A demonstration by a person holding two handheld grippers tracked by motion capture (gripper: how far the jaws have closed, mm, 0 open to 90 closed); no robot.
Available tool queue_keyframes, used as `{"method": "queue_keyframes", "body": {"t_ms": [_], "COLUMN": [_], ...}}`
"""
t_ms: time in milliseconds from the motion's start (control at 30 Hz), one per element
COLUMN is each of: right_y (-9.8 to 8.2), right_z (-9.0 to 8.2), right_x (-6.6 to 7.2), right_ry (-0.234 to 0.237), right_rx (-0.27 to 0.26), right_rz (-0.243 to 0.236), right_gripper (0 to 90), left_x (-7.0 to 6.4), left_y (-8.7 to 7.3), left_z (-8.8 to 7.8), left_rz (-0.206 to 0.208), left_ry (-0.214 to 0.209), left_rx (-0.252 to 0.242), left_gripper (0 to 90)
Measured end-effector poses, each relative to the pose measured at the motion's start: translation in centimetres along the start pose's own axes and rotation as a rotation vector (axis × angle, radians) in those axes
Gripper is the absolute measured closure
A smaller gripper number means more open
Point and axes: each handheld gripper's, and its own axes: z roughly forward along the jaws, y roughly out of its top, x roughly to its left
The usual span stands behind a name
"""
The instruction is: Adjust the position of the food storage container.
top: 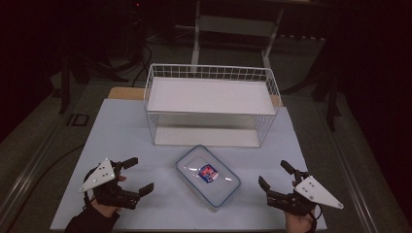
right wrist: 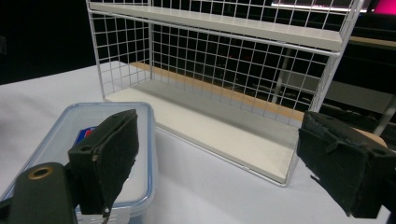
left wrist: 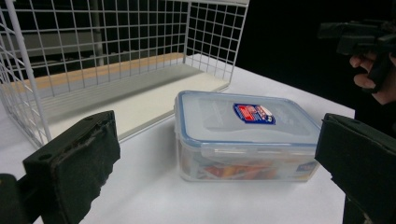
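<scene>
A clear plastic food box with a blue-rimmed lid and a red-and-blue label (top: 208, 176) (left wrist: 245, 134) (right wrist: 60, 140) lies on the white table between my two grippers. My left gripper (top: 137, 174) (left wrist: 219, 163) rests to the left of the box, open, jaws wide with nothing between them. To the right of the box, my right gripper (top: 276, 175) (right wrist: 229, 163) also stands open and empty. In the left gripper view the box sits between and beyond the jaws, apart from them.
A white wire rack (top: 212, 104) (left wrist: 107, 51) (right wrist: 224, 70) with a lower and an upper shelf stands behind the box, open toward me. The white tabletop (top: 121, 131) ends at dark floor on all sides.
</scene>
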Motion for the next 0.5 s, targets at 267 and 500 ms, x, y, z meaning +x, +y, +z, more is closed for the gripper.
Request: {"method": "queue_keyframes", "body": {"t_ms": [267,500], "right_y": [1.6,3.9], "right_z": [-0.5,-0.4], "right_x": [1.7,3.8], "right_ry": [0.05,0.083], "right_rx": [-0.009,-0.019], "right_rz": [0.023,-0.015], "right_gripper": [12.6,12.5], "left_x": [-0.1,-0.1], "left_y": [0.2,0.2], "left_z": [-0.2,-0.1], "left_rz": [0.014,0.017], "left_ry": [0.009,0.006], "left_rx": [-0.011,-0.01], "left_gripper": [0.0,0.0]}}
